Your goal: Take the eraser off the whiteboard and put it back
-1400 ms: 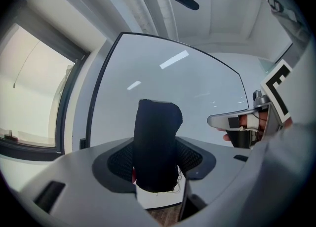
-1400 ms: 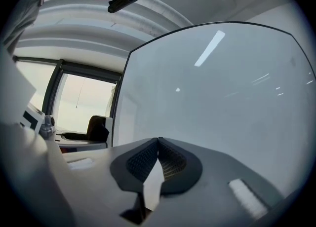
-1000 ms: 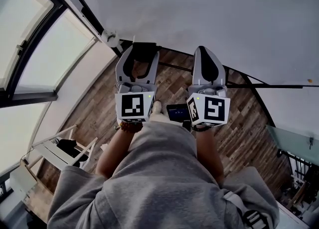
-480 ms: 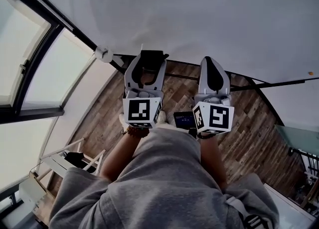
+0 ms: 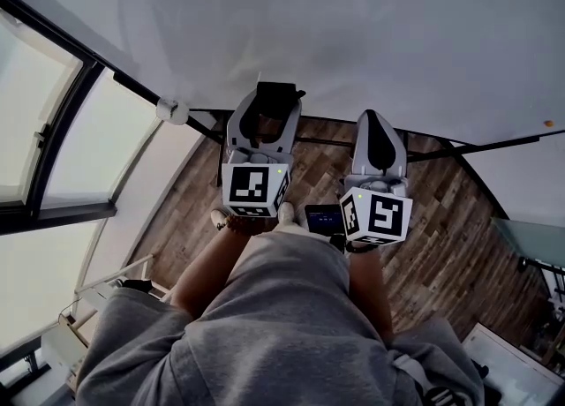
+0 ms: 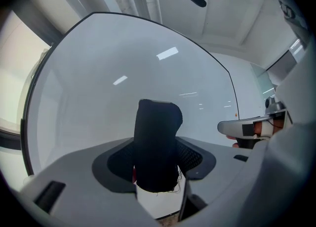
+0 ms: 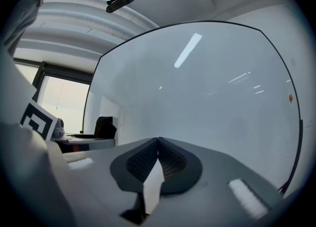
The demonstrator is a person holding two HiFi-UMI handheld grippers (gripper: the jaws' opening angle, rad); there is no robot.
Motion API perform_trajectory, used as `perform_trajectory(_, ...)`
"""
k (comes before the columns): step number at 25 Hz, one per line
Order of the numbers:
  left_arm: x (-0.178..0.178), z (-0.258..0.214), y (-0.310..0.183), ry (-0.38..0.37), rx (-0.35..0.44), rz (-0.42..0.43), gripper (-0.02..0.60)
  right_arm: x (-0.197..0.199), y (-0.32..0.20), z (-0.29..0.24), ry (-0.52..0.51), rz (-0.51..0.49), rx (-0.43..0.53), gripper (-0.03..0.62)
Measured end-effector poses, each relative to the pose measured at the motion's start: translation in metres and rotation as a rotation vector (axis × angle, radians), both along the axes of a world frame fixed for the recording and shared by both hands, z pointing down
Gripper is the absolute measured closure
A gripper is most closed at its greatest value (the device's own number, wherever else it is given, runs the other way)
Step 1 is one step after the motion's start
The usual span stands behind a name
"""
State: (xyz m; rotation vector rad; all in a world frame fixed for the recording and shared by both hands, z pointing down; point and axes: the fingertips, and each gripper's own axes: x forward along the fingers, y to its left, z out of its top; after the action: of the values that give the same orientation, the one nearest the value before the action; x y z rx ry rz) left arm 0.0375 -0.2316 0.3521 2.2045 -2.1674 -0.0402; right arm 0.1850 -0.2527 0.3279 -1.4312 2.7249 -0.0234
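The whiteboard [image 5: 353, 33] fills the upper part of the head view, a broad white sheet with a thin dark frame. In both tool views it takes up most of the background [image 6: 123, 97] [image 7: 212, 97]. To its left stands a tall window [image 5: 79, 139] in dark framing. Below the board lies a wooden plank floor [image 5: 441, 236]. A person in a grey sweatshirt [image 5: 282, 325] stands facing the board, forearms stretched forward, one tool in each hand.

The left tool [image 5: 269, 111] points level at the board's lower edge, its marker cube [image 5: 256, 188] facing the head camera. In the left tool view [image 6: 157, 161] its jaws stand well apart and are clamped on the eraser [image 6: 158, 127], a black block standing upright between the ribbed pads and reaching beyond the tips. The head view shows the eraser [image 5: 275, 95] at the bottom rim of the board; whether it touches the surface cannot be told. The right tool view catches it too, small and dark at the left [image 7: 104, 126].

The right tool [image 5: 376, 124] is beside the left one, a little lower in the head view. Its jaws are pressed together with nothing between them [image 7: 158, 144].

A small dark screen [image 5: 325, 216] shows between the two wrists. A tiny orange dot [image 5: 548, 123] marks the board far to the right.
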Motion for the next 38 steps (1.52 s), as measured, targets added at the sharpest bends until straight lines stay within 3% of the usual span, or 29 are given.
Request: perform_trajectory(38,0.021,0.002,-0.060,0.032,-0.007,0.013,0.347,0.050,-0.012,0.012,-0.004,0.088,-0.014,0.580)
